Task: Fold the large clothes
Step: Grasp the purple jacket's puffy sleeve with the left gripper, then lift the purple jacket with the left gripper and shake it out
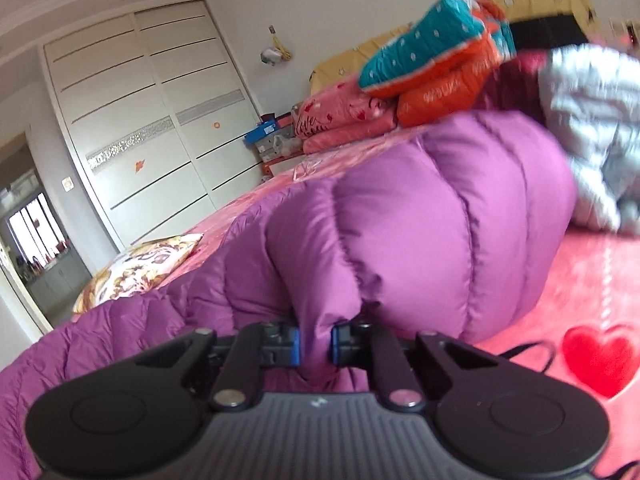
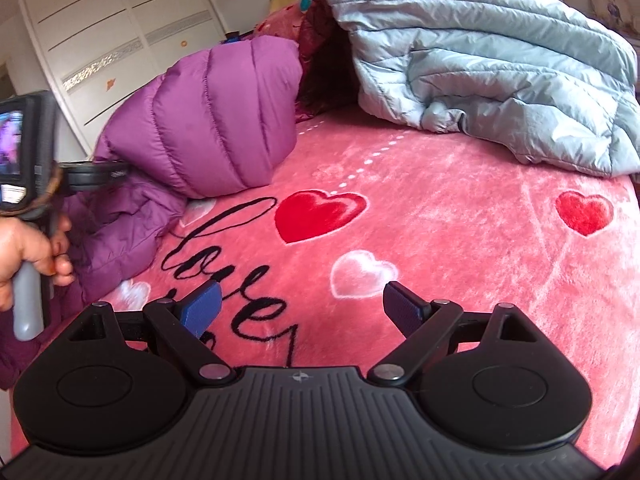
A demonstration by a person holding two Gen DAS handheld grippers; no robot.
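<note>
— Two puffy coats are seen on the pink heart-print bed blanket; which one is being handled?

— The purple down jacket. A pinch of its fabric is clamped between the blue fingers of the left gripper, near the jacket's lower edge. The grey-blue down jacket is left in a heap beyond the purple one, close to it but not being gripped.

— And the other tool?

— The right gripper is held above bare blanket, beside the purple jacket and clear of it. Its fingers are spread wide and nothing is carried between them.

— How is the purple jacket expected to behave?

— It is judged light for its bulk, soft and springy. The quilted panels are filled with air, so a fold is likely to puff back unless it is pressed down. The shell looks smooth and may slip through a shallow pinch.

— Where should it be taken hold of?

— A seam or hem is to be preferred over the middle of a quilted panel, since more fabric can be gathered there. The second grip is best taken on the free edge facing the open fingers, so that the weight is shared and the jacket can be spread flat before it is folded.

— Anything in the way?

— Stacked folded bedding is seen behind the purple jacket, well apart from it.
</note>
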